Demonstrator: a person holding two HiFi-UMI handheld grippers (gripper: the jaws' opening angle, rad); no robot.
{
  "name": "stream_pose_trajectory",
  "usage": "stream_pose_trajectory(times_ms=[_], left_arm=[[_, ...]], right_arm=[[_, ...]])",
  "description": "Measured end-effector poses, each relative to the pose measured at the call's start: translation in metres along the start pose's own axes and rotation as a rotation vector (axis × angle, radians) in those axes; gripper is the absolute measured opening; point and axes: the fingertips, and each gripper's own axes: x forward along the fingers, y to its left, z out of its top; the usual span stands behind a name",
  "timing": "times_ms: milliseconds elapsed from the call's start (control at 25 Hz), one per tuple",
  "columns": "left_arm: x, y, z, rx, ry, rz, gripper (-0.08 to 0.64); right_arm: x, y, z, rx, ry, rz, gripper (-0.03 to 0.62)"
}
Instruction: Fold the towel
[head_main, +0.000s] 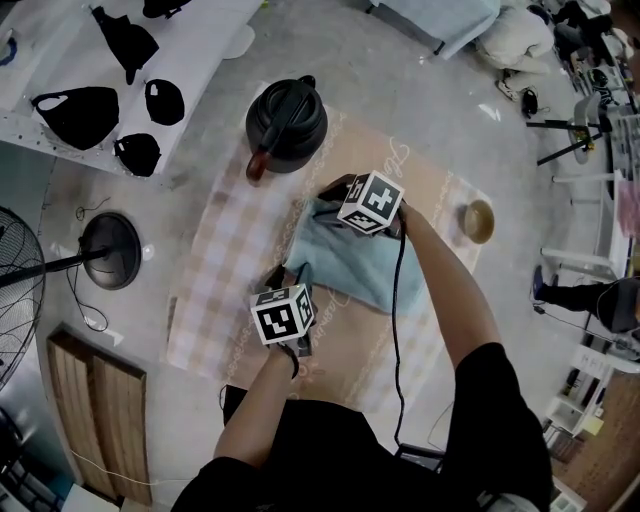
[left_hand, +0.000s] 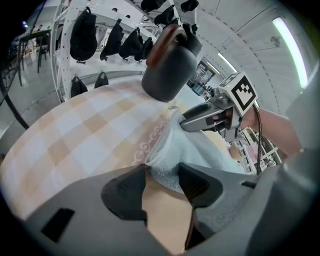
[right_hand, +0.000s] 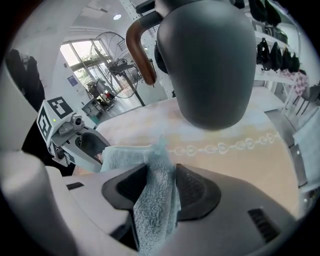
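right tool: jaws clamped on bunched fold of light-blue terry towel | left tool: tips pinch its corner | towel: rumpled, doubled over, between both tools on checked tablecloth | black kettle beyond

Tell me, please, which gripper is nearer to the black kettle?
Right. The right gripper, pinching the towel's far edge, sits just short of the kettle; the left gripper, at the towel's near corner, lies farther back across the towel.
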Motion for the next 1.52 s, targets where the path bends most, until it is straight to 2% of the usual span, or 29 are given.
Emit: stream_pose_trajectory(times_ms=[240,320,520,640,760,880,1000,1120,1240,1400,1520], left_arm=[[0.0,0.011,0.0,0.016,-0.023,0.067,0.127],[0.0,0.013,-0.001,0.027,-0.015,0.061,0.106],[-0.002,0.014,0.001,0.062,-0.008,0.03,0.055],[-0.007,0.021,0.008,0.079,-0.01,0.029,0.049],[-0.013,0.038,0.021,0.102,-0.015,0.026,0.046],[-0.022,0.061,0.039,0.156,-0.021,0.032,0.041],[-0.028,0.074,0.048,0.25,0.016,0.003,0.04],[-0.03,0.075,0.046,0.318,0.053,-0.022,0.04],[-0.031,0.073,0.043,0.368,0.053,0.008,0.037],[-0.032,0.064,0.041,0.425,0.035,0.031,0.034],[-0.035,0.061,0.041,0.45,0.026,0.027,0.034]], right_arm=[[0.0,-0.001,0.001,0.018,-0.042,-0.004,0.172],[0.001,0.001,0.0,0.02,-0.044,-0.004,0.142],[0.003,0.005,0.0,0.028,-0.036,-0.004,0.116],[0.004,0.009,0.001,0.019,-0.031,-0.022,0.097],[0.004,0.013,0.007,0.027,-0.071,-0.046,0.091],[0.006,0.021,0.02,0.06,-0.146,-0.056,0.08],[0.011,0.026,0.027,0.1,-0.184,-0.05,0.081],[0.013,0.027,0.032,0.088,-0.187,-0.051,0.122],[0.015,0.026,0.042,0.055,-0.181,-0.021,0.148],[0.021,0.022,0.046,0.013,-0.121,-0.008,0.158],[0.027,0.021,0.048,0.038,-0.123,0.026,0.158]])
